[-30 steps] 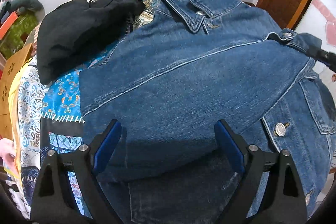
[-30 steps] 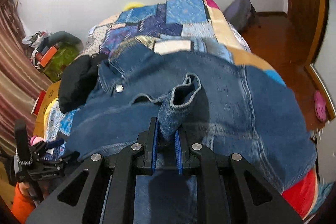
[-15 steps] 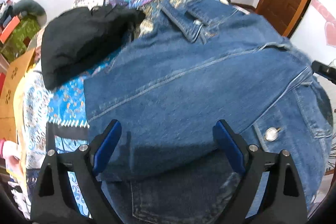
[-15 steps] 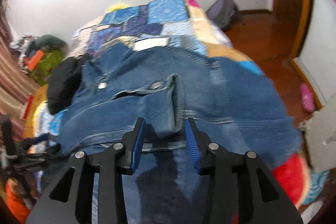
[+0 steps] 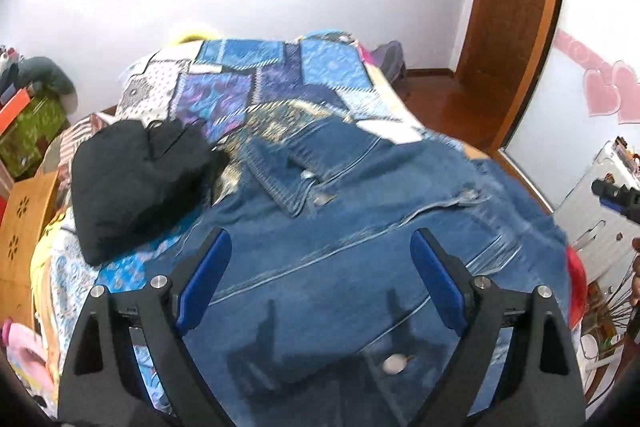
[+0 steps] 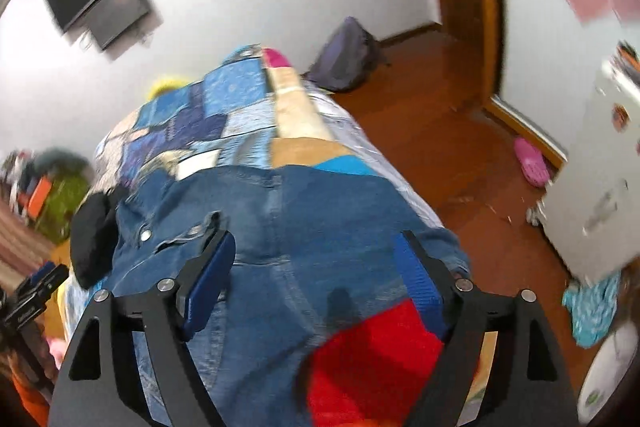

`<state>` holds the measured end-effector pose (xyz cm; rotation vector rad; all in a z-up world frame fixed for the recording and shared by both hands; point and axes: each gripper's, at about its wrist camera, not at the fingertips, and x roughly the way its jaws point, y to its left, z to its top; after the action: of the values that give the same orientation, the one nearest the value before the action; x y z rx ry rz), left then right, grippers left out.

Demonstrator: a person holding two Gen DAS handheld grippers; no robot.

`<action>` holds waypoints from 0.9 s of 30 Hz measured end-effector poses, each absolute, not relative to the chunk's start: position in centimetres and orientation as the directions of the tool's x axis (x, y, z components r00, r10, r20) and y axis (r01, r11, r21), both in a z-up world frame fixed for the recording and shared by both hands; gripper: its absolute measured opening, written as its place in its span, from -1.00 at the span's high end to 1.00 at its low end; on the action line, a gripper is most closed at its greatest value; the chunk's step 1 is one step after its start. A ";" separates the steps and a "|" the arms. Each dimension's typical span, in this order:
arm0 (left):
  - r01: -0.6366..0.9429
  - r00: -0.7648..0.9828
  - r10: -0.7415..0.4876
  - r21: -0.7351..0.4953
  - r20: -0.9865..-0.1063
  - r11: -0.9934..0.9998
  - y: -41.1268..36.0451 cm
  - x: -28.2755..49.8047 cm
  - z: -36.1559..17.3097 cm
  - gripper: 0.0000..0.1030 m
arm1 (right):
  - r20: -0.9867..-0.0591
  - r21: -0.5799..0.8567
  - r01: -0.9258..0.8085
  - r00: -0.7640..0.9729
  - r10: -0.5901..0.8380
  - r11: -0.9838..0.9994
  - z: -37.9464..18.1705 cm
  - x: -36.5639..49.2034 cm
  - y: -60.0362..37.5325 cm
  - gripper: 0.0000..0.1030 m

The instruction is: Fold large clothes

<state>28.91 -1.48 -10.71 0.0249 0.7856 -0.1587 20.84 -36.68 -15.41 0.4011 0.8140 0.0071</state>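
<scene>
One large garment is in play: a blue denim jacket (image 5: 360, 247) lying spread on the patchwork bedspread (image 5: 256, 83) of the bed, collar (image 5: 280, 175) toward the far wall, with one sleeve laid diagonally across its front. A bundle of black clothing (image 5: 132, 179) sits just beside its left shoulder, apart from the fold.

The left hand-held gripper (image 5: 320, 283) hangs above the jacket with its blue pads spread wide and nothing between them. The right hand-held gripper (image 6: 316, 279) is opening, its pads already well apart over the denim and a red patch of bedding (image 6: 372, 355); no cloth is pinched in it.

Denim of this kind will likely handle as heavy and fairly stiff: it should hold a crease line and not slide much on the quilt, but it will drag and resist lifting from one corner alone. Thick seams, the cuff (image 6: 192, 231) and the button placket with its metal button (image 5: 394, 363) are bulky, so a pinch probably bites better on a single hem layer or a shoulder seam. Taking both bottom hem corners, or shoulder and hem on one side, looks the soundest hold for the next fold.
</scene>
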 end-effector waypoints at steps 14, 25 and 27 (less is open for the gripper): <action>0.208 0.631 -0.160 -0.033 -0.759 0.977 -5.5 30.7 -13.5 -0.77 | -0.766 0.602 0.343 0.501 0.402 0.721 -25.2 22.4 -42.1 -0.54; 0.159 0.607 -0.122 -0.031 -0.785 0.987 -4.0 31.3 -14.8 -0.77 | -0.785 0.585 0.445 0.522 0.335 0.678 -27.5 25.7 -43.8 -0.58; 0.160 0.611 -0.112 -0.017 -0.784 0.987 -3.8 31.2 -14.7 -0.77 | -0.790 0.573 0.455 0.528 0.311 0.682 -27.2 26.3 -43.6 -0.50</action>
<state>31.16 -3.84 -14.74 0.0568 0.9006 -0.1567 26.27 -43.57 -27.16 0.8562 1.0450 -0.1000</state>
